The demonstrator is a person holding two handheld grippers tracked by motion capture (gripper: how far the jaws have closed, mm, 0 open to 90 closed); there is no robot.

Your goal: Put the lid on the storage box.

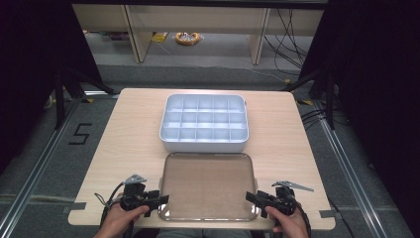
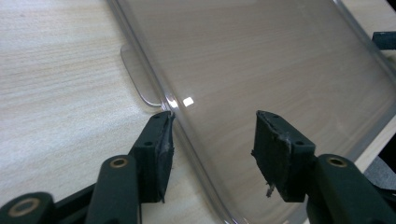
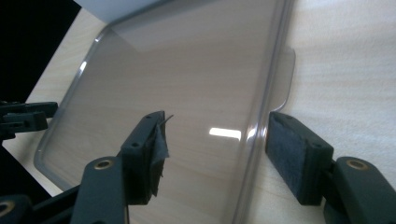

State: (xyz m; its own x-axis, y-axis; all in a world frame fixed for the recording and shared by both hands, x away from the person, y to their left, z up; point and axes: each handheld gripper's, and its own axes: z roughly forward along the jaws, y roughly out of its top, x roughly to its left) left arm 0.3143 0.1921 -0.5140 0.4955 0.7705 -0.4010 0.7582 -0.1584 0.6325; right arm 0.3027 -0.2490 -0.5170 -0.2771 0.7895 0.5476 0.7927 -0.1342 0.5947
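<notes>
A clear, smoke-tinted plastic lid (image 1: 208, 186) lies flat on the wooden table near its front edge. My left gripper (image 1: 161, 201) is at the lid's left rim, near the front corner. In the left gripper view the gripper (image 2: 212, 140) stands open astride that rim, one pad (image 2: 161, 140) right against the outside edge, the other over the lid (image 2: 261, 56). My right gripper (image 1: 251, 198) is at the right rim. In the right gripper view it (image 3: 217, 140) stands open across the rim of the lid (image 3: 177, 84), with nothing pinched.
A white compartment tray (image 1: 204, 145) with several empty cells sits just behind the lid. Small tabs stick out from the lid's sides (image 2: 140, 79) (image 3: 285, 79). Bare wood lies left and right of the lid. The front table edge is close under both hands.
</notes>
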